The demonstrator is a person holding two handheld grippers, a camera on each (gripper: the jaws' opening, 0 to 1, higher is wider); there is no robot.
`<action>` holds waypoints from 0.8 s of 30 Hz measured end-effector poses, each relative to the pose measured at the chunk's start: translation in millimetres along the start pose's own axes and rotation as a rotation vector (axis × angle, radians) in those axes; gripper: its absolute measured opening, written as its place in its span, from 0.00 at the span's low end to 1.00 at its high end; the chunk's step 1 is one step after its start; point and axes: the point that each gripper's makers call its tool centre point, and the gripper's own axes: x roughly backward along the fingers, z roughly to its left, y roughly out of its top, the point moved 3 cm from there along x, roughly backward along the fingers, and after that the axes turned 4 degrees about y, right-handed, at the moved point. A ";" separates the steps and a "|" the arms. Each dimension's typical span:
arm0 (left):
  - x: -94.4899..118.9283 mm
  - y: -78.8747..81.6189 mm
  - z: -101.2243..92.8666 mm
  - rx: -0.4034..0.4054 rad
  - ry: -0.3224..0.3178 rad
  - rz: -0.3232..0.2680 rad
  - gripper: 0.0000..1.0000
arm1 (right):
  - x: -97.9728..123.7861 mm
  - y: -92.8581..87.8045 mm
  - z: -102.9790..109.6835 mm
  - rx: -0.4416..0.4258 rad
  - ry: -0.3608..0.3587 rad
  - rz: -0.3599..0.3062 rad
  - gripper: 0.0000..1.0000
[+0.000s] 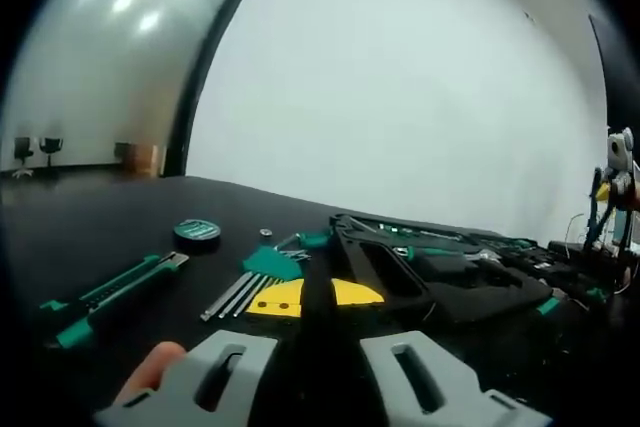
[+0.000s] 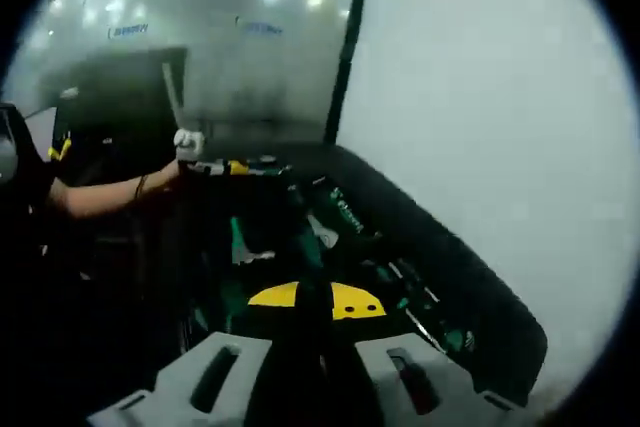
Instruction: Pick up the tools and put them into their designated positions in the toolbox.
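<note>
Two grey plastic jaws of the left gripper stand spread, pinching nothing. Left to right on the matte black table: green-black utility knife, round green tape roll, steel hex keys, moulded black toolbox. Right gripper is likewise spread over blurry, probably green-handled, tools.

Open toolbox and utility knife on black table.

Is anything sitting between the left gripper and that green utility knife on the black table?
Nothing visible blocks it: bare black table lies between the left gripper and the green utility knife; a fingertip shows beside the jaw.
</note>
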 end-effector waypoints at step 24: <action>0.2 0.1 -2.0 0.001 -0.007 0.002 0.12 | -110.4 -31.0 9.9 0.121 0.032 0.548 0.08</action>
